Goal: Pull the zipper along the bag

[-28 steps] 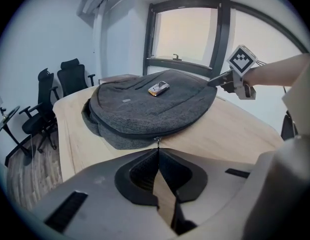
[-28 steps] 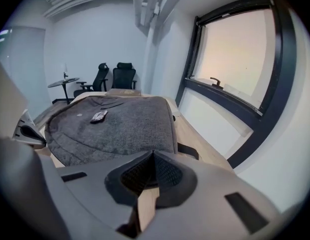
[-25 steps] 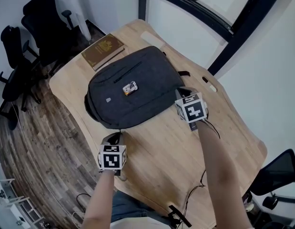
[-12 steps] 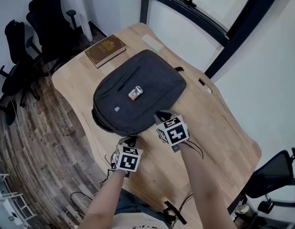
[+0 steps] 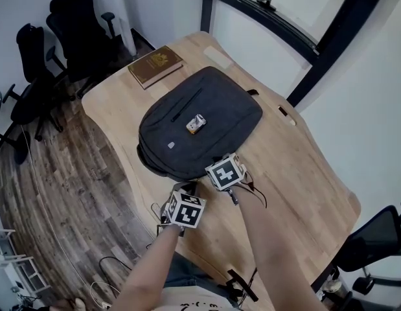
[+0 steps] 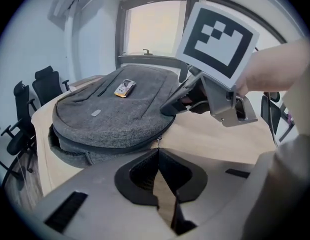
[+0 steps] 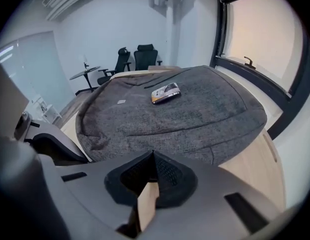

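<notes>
My left tongs (image 6: pixel 159 152) clench the zipper pull (image 6: pixel 158 141). My right tongs (image 7: pixel 153 155) pinch the bag (image 5: pixel 219 102) at its near edge. I'd draw steadily along the seam, keeping the fabric taut.

Soft, bright daylight enters through the glaring white window (image 6: pixel 149 31); fisheye views bend and darken toward edges.

Left tool (image 6: pixel 158 153) and right tool (image 7: pixel 153 156) both closed, side by side, angled downward
</notes>
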